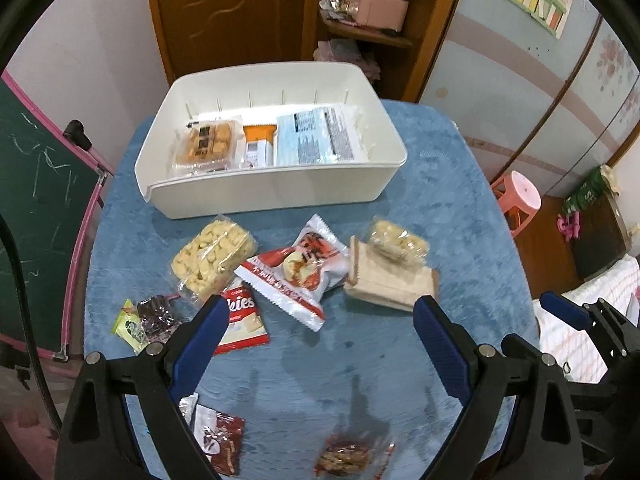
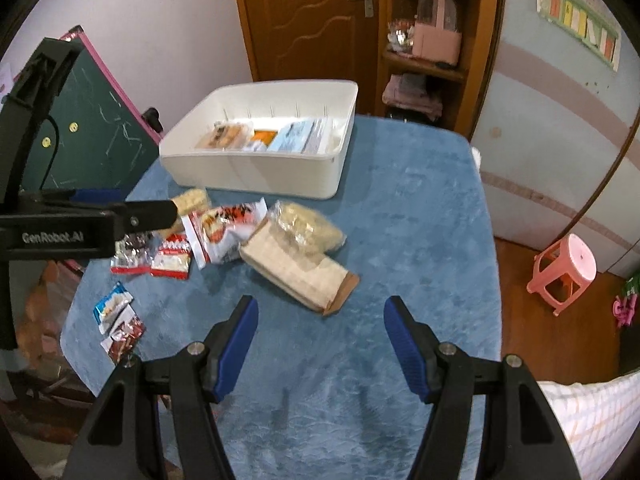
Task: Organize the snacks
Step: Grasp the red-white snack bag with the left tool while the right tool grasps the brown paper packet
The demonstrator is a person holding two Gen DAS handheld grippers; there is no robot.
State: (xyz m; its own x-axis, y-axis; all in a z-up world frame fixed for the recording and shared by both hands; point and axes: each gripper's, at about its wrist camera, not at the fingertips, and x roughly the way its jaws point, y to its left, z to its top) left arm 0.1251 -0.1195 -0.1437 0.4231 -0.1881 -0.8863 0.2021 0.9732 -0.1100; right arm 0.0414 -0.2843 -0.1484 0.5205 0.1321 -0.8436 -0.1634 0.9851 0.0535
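A white bin [image 1: 280, 190] [image 2: 256, 174] stands at the far side of the blue table and holds a pastry tray [image 1: 206, 144], an orange pack [image 1: 260, 140] and a pale blue pack [image 1: 316, 136]. In front of it lie loose snacks: a puffed-snack bag [image 1: 212, 258], a red-and-white bun pack [image 1: 296, 272] [image 2: 228, 232], a beige cracker pack [image 1: 388, 286] [image 2: 300, 276] with a clear bag [image 2: 304, 224] on top, and a cookies pack [image 1: 244, 320]. My left gripper [image 1: 320, 308] hovers open above the table near the bun pack. My right gripper [image 2: 320, 306] is open, just short of the cracker pack, nothing between its fingers.
Small candies [image 1: 144, 320] and sachets [image 2: 120, 316] lie near the table's left edge, two more packs [image 1: 220, 440] at the near edge. A green chalkboard [image 1: 36, 200] leans at left. A pink stool [image 2: 568, 268] stands right of the table, a checked cloth [image 2: 592, 412] at near right.
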